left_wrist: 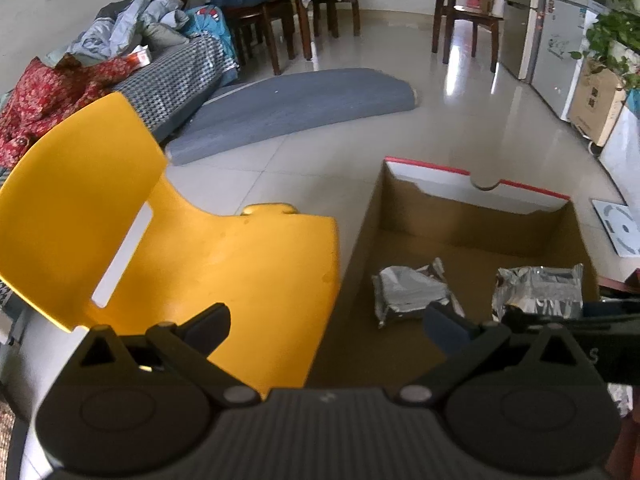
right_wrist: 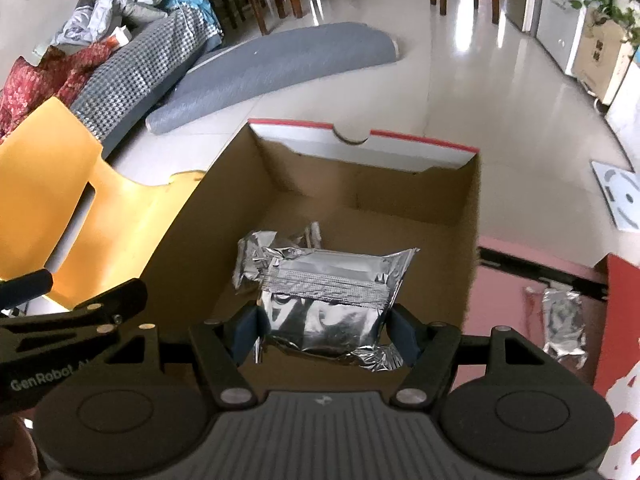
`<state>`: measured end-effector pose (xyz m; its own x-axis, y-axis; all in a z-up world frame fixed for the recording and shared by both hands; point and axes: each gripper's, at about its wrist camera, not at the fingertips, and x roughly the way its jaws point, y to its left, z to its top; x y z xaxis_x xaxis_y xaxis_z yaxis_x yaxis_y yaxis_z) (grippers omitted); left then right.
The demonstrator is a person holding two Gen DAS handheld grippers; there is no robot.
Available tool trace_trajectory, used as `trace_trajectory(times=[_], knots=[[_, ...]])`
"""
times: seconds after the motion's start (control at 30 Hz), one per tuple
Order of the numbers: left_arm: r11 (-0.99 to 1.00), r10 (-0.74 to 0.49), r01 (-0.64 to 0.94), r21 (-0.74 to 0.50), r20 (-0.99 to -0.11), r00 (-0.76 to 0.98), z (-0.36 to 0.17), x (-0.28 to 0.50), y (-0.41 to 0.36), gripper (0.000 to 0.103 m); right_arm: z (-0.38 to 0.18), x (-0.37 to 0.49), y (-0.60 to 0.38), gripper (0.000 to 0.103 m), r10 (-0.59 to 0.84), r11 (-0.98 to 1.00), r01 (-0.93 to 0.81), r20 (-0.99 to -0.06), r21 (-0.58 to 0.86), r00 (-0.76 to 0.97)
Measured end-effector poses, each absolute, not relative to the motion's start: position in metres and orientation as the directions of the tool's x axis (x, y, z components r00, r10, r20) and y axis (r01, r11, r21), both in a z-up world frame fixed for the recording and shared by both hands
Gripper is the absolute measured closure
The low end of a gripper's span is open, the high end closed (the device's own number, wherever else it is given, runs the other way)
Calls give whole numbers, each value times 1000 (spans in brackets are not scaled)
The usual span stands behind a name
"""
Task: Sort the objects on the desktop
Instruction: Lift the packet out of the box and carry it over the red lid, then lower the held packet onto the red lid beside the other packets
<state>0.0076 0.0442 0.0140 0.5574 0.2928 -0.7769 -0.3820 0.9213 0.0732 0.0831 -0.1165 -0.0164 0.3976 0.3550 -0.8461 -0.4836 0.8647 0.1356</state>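
Observation:
An open cardboard box (right_wrist: 472,200) with a red-and-white flap stands ahead. My right gripper (right_wrist: 326,330) is shut on a silver foil packet (right_wrist: 328,300) and holds it over the box's near part. Another crumpled foil packet (right_wrist: 256,256) lies on the box floor behind it. In the left wrist view the box (left_wrist: 460,220) shows two foil packets, one lying in the middle (left_wrist: 408,292) and the held one (left_wrist: 540,292) at the right. My left gripper (left_wrist: 326,328) is open and empty over the box's left wall. A further foil packet (right_wrist: 564,320) lies on the pink tabletop at right.
A yellow plastic chair (left_wrist: 200,272) stands left of the box. The pink table (right_wrist: 508,300) with a red edge is at right. A grey rolled mat (left_wrist: 296,108), a cluttered sofa (left_wrist: 168,80) and wooden chairs (left_wrist: 276,20) are beyond on the tiled floor.

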Motion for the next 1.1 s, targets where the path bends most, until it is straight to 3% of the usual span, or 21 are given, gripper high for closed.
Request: trace_trajectory(times=[1.1], knots=[[976,170,-214,38,-745,645,24,32,-28,0,10,96,-210,35,330,923,-348,-809,167,486]])
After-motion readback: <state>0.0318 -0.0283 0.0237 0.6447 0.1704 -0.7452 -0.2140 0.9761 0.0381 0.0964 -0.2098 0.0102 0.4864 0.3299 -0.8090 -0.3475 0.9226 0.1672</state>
